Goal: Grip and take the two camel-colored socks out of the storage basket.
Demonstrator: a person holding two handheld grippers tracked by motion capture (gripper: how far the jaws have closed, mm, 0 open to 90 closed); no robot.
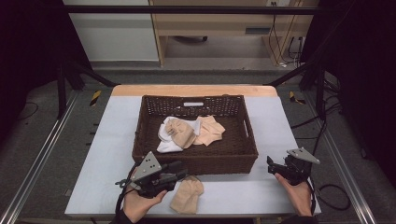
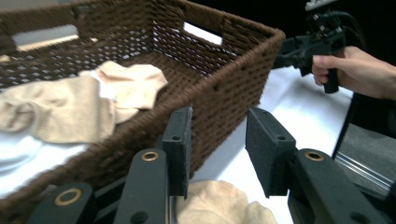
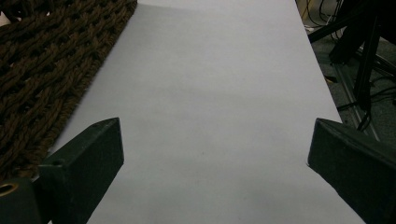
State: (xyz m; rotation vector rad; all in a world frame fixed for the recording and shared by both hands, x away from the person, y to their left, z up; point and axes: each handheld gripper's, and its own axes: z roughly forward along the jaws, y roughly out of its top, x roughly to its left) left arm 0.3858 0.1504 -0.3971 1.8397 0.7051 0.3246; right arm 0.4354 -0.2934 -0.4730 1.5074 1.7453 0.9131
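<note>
Item: beige sock [image 1: 187,194], lying on the tabletop [image 1: 112,140] before the basket [image 1: 194,161], long axis front-to-back. I am holding my left gripper [image 1: 180,171] just left of it, fingers parted, empty; right gripper [image 1: 271,166] is sitting farther off, fingers wide, empty.

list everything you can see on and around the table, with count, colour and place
basket: 1, dark brown woven, middle of the table
socks in basket: a small pile, beige and white, exact count unclear, on the basket floor
sock on table: 1, beige, on the table in front of the basket, beside the left tool
table: 1, pale grey top with a wooden far edge
frame bars: black, around the table
left tool: 1, black, jaws open with nothing between them, above the near table edge, held in the left hand
right tool: 1, black, jaws wide open, right of the basket, held in the right hand
</note>
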